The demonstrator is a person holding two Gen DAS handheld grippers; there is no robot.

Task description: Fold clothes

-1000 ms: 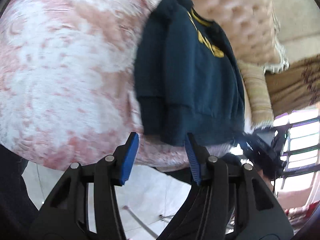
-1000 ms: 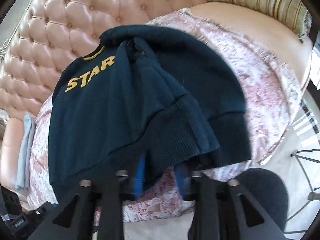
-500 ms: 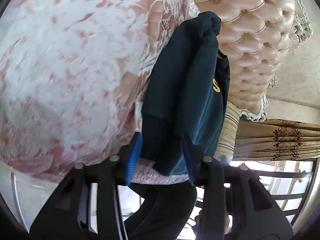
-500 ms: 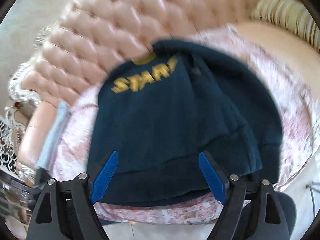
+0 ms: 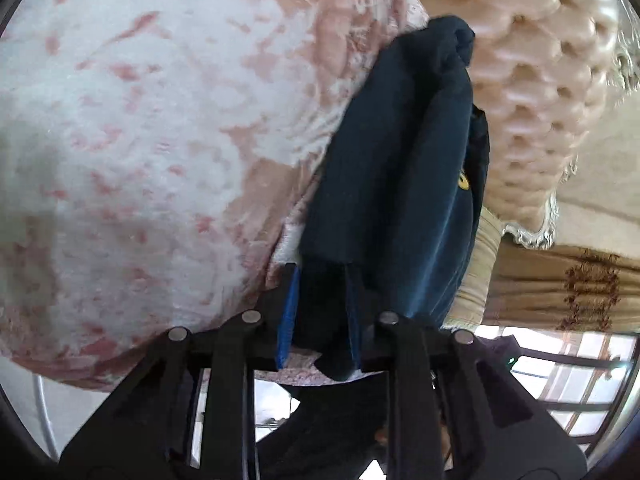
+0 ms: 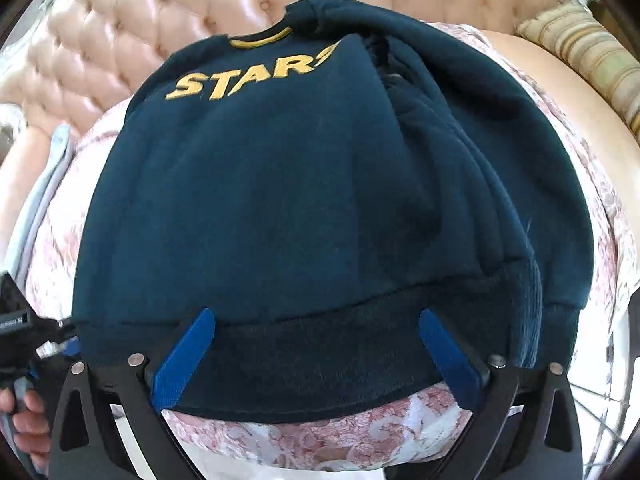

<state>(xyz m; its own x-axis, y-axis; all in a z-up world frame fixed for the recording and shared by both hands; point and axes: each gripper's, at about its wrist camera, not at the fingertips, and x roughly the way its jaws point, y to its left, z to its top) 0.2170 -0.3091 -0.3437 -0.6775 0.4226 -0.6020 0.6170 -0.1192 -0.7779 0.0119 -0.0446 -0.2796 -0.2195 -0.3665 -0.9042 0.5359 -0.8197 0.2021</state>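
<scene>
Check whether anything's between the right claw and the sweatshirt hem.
Nothing visible. The right claw is opening, its blue pads straddling the navy sweatshirt's ribbed hem on the floral bedspread, with no other item in between.

Floral bedspread, tufted headboard, striped pillow.

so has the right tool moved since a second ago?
Yes. The right tool let go of the sleeve cuff and slid left along the sweatshirt hem, away from the striped pillow; its jaws are opening, hem between them.

Sweater chest reads "STAR" in yellow, possibly more hidden.
</scene>
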